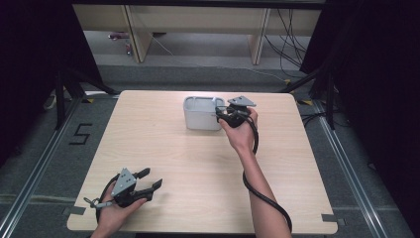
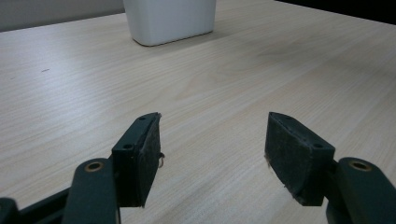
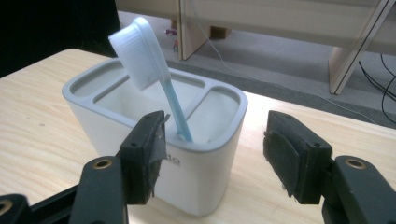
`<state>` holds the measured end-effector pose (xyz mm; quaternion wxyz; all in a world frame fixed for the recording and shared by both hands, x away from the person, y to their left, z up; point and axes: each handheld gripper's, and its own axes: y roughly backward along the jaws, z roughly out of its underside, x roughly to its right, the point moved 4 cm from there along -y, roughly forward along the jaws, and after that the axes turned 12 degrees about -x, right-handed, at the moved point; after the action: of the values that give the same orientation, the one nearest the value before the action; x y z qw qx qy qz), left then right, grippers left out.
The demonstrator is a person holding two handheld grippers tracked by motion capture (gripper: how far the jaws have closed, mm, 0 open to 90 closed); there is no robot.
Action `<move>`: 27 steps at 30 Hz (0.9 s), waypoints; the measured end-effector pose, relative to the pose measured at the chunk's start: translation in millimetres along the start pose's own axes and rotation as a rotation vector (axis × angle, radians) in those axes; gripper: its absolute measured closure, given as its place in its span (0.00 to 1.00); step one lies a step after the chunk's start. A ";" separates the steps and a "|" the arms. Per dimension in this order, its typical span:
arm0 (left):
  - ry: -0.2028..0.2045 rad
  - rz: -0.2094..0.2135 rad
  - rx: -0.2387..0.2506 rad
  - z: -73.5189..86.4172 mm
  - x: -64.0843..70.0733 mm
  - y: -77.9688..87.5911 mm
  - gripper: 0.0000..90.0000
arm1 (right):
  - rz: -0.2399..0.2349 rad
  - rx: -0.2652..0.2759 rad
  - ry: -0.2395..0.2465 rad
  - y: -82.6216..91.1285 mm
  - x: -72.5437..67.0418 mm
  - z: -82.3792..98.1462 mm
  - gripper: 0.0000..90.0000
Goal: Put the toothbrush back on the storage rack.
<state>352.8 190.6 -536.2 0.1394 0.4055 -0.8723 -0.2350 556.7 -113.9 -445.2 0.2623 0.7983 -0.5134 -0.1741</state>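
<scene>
A white toothbrush holder (image 3: 93,116) with a grey rim and several compartments stands at the back middle of the wooden table (image 1: 198,163). A light blue toothbrush (image 3: 175,105) stands in its nearest compartment, leaning, with the white bristle head up. My right gripper (image 3: 215,126) is open right in front of the holder, with its jaws wide on either side of the handle and off it. From above, the right gripper (image 1: 221,114) sits at the holder's (image 1: 200,119) right side. My left gripper (image 1: 153,177) rests open near the table's front left corner, with nothing between its pads (image 2: 212,135).
Beyond the table's far edge are a grey floor, wooden furniture legs (image 1: 138,39) and trailing cables (image 1: 292,44). Black stands (image 1: 62,94) flank the table on both sides. The right gripper's cable (image 1: 262,196) loops across the table's front right.
</scene>
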 end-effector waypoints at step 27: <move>-0.003 -0.004 -0.001 0.0 0.2 -0.2 0.39 | -0.010 -0.084 0.051 37.5 5.3 35.5 0.46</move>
<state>352.7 190.4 -536.3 0.1378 0.4068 -0.8716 -0.2364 512.1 -139.8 -451.3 0.3079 0.7933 -0.4947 -0.1764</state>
